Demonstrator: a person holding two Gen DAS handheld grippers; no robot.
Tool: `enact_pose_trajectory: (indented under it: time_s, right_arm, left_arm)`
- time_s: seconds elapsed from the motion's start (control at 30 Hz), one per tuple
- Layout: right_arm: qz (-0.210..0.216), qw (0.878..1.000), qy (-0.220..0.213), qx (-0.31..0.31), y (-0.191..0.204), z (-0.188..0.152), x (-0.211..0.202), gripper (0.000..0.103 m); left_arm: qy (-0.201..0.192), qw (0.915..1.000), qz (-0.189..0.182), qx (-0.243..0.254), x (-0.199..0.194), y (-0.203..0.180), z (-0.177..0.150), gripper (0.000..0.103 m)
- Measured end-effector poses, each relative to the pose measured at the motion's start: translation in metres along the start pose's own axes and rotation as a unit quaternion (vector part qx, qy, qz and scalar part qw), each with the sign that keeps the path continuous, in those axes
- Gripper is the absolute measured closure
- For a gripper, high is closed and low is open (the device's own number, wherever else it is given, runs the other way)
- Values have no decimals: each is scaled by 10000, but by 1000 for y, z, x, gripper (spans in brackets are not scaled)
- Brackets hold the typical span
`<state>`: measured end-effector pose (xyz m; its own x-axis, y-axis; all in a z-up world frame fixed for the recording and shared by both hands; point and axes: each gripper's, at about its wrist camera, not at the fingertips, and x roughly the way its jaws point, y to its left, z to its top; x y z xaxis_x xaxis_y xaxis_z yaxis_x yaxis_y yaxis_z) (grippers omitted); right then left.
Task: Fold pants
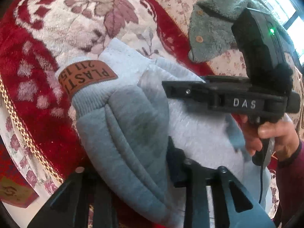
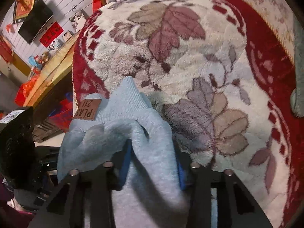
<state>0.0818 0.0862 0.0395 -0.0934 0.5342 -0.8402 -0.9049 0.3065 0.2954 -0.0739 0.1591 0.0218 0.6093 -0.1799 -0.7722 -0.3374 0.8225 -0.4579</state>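
Observation:
Light blue fleece-lined pants (image 1: 123, 117) with a brown leather patch (image 1: 87, 76) on the ribbed waistband hang bunched over a red and cream floral blanket (image 1: 62, 19). My left gripper (image 1: 152, 163) is shut on the pants fabric; cloth hides most of its fingers. My right gripper (image 2: 152, 155) is shut on the pants (image 2: 144, 133) near the waistband, blue pads (image 2: 126, 161) pressing both sides. The right gripper's black body (image 1: 237, 95) shows in the left wrist view, held by a hand (image 1: 269, 136). The patch also shows in the right wrist view (image 2: 86, 110).
A grey fuzzy garment (image 1: 212, 32) with buttons lies on the bed beyond the pants. The blanket's gold-corded edge (image 1: 24, 133) runs along the left. In the right wrist view a wooden counter (image 2: 49, 72) with red bags and a dark wall screen (image 2: 35, 23) stand to the left.

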Motion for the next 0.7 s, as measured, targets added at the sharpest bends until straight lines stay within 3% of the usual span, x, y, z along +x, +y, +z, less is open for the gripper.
enact_pose_trajectory:
  time_s: [0.2,0.4,0.53,0.7]
  right_arm:
    - [-296,9990,-229,-257,12,3,-22,70]
    - [-406,9962,-583,-505,22,0,-63,70]
    - [-554,9927,-778,-741,33,-9,-99,70]
    - [-717,9879,-1128,-787,40,-37,-159,70]
  left_arm:
    - [-335,9993,-56,133,-16,-12,0,84]
    - [-940,9930,133,699,-48,-49,-5,84]
    - [-1313,9834,263,1224,-71,-86,-13,84]
    - [-1739,9623,332,2066,-96,-144,-40,84]
